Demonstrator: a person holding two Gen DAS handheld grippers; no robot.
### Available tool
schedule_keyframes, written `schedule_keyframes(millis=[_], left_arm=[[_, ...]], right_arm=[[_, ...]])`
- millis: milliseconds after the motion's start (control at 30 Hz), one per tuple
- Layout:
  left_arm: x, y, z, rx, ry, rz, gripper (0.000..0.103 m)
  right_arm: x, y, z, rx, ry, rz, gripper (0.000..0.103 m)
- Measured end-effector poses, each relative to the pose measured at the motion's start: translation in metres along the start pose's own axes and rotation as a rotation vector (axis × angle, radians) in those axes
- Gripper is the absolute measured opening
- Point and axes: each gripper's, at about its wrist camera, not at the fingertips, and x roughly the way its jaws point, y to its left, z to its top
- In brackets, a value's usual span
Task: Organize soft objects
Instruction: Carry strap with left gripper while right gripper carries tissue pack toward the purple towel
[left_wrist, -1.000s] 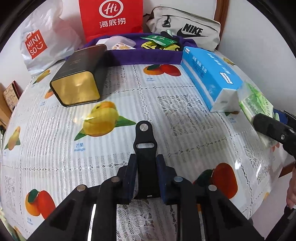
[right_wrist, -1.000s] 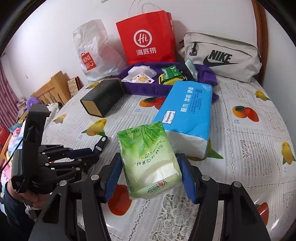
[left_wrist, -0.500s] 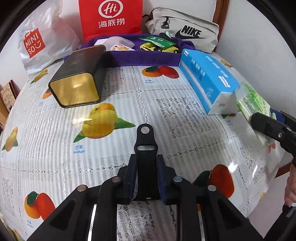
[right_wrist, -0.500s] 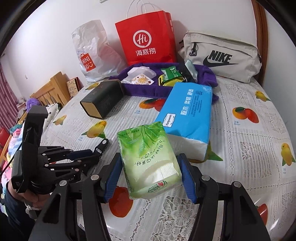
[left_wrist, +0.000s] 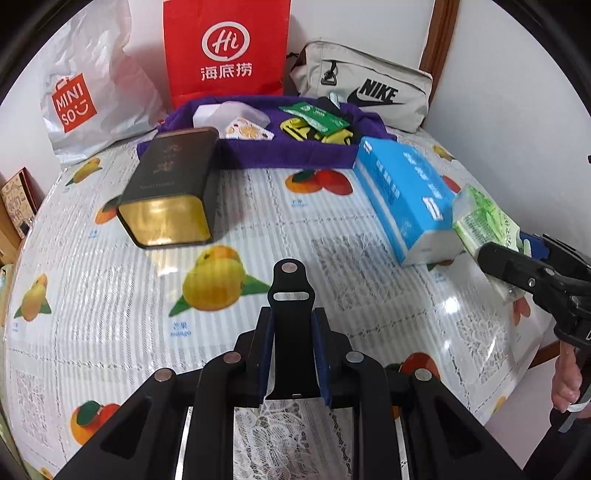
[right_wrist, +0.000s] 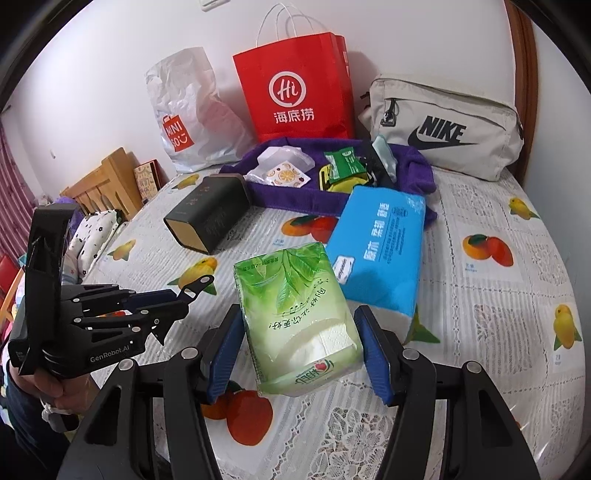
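My left gripper (left_wrist: 291, 328) is shut on a black strap (left_wrist: 290, 295) and holds it above the fruit-print tablecloth; it also shows at the left of the right wrist view (right_wrist: 177, 306). My right gripper (right_wrist: 299, 350) is shut on a green tissue pack (right_wrist: 295, 317) and holds it above the table. That pack shows at the right edge of the left wrist view (left_wrist: 484, 225). A blue tissue pack (right_wrist: 380, 247) lies on the table just beyond it. A purple cloth (left_wrist: 258, 147) at the back holds small packets.
A dark tin box (left_wrist: 173, 188) lies on its side at the left centre. A red paper bag (left_wrist: 225, 51), a white Miniso bag (left_wrist: 81, 88) and a grey Nike pouch (left_wrist: 365, 88) stand along the back wall. The table edge (left_wrist: 532, 369) curves away at the right.
The left wrist view has drawn back slightly, so the table objects look a little farther. The right gripper still holds the green pack, nearly still.
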Motion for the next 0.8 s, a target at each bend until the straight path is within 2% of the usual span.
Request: schedule_keyframes(millis=[167, 800], left_arm=[[-0.005, 0.006, 0.015, -0.025, -0.016, -0.023, 0.020], [-0.019, 0.034, 0.082, -0.048, -0.094, -0.004, 0.020]], right_arm=[[0.002, 0.003, 0.014, -0.017, 0.005, 0.000, 0.060], [0.019, 0.005, 0.081, -0.050, -0.006, 0.007, 0.060]])
